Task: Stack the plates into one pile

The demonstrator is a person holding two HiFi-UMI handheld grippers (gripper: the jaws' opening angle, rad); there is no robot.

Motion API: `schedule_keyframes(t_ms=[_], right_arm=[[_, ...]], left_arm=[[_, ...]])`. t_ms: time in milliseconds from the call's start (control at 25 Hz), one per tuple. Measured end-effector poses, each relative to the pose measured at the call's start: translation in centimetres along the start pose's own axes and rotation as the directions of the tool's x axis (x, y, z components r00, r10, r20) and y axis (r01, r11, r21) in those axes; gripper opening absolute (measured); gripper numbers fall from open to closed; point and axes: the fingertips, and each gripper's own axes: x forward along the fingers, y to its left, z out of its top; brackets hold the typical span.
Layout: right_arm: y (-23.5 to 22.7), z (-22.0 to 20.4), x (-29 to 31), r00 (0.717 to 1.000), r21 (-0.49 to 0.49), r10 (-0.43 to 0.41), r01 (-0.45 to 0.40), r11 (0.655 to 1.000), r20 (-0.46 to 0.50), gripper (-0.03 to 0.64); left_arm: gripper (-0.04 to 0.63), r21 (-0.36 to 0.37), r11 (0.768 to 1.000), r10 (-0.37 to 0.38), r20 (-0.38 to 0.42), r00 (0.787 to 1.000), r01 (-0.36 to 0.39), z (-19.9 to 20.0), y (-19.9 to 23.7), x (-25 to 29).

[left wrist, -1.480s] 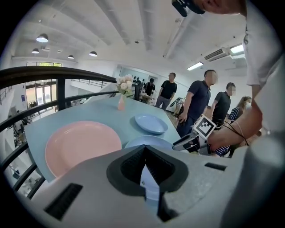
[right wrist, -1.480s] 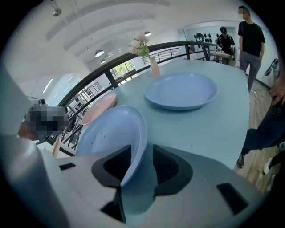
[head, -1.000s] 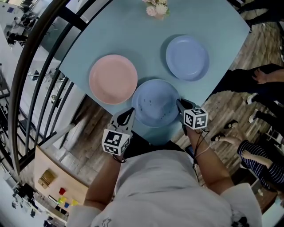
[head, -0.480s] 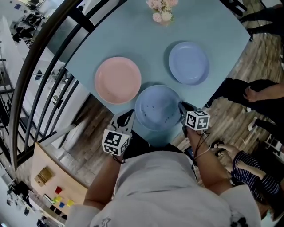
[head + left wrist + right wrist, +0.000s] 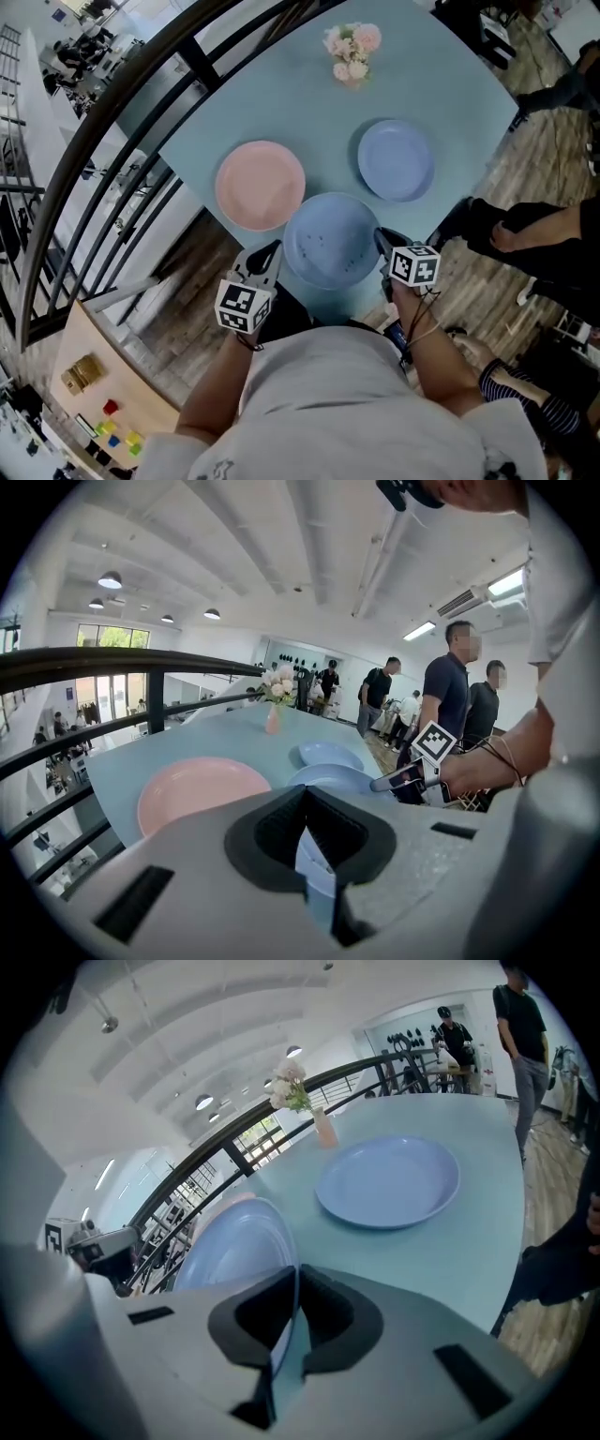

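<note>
A light blue plate is gripped at the near table edge from both sides. My left gripper is shut on its left rim and my right gripper on its right rim. The right jaws have just been closing with that rim between them. In the left gripper view the rim runs into the closed left gripper. The right gripper view shows the same plate tilted on edge in the right gripper. A pink plate lies to the left and a second blue plate further right.
The pale blue table carries a small vase of flowers at its far side. A dark curved railing runs along the left. A person sits by the table's right edge, and others stand beyond.
Both grippers have risen a little with the blue plate held between them. The head view has drawn back, so the table and plates look smaller.
</note>
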Motion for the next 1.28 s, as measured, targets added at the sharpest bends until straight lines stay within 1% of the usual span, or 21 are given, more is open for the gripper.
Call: schedule_keyframes(t_ms=[200,400,720,960,1280], right_arm=[[2.0,2.3,-0.1,0.999,-0.038,0.025,-0.025,0.999,0.023,0.021],[4.6,4.4,0.6,0.998,-0.073,0.057,-0.055,0.996,0.030,0.021],[9.2,8.0,3.2,0.994,-0.132,0.101,-0.096,0.987,0.031,0.021],[11.9,10.2,6.1,0.992,-0.149,0.121,-0.117,0.982,0.022,0.021],[14.1,12.1,10.5,0.993,-0.148,0.122,-0.121,0.982,0.002,0.021]], left_arm=[[0.005,0.013,0.999,0.036,0.048,0.998,-0.037,1.7,0.7,-1.3],[0.005,0.011,0.998,0.059,0.077,0.995,-0.060,2.7,1.6,-2.7],[0.005,0.005,0.994,0.109,0.111,0.988,-0.110,4.0,4.6,-4.8],[0.005,-0.001,0.991,0.134,0.116,0.984,-0.135,4.6,7.7,-5.3],[0.005,-0.016,0.990,0.139,0.098,0.985,-0.138,4.4,11.5,-4.4]])
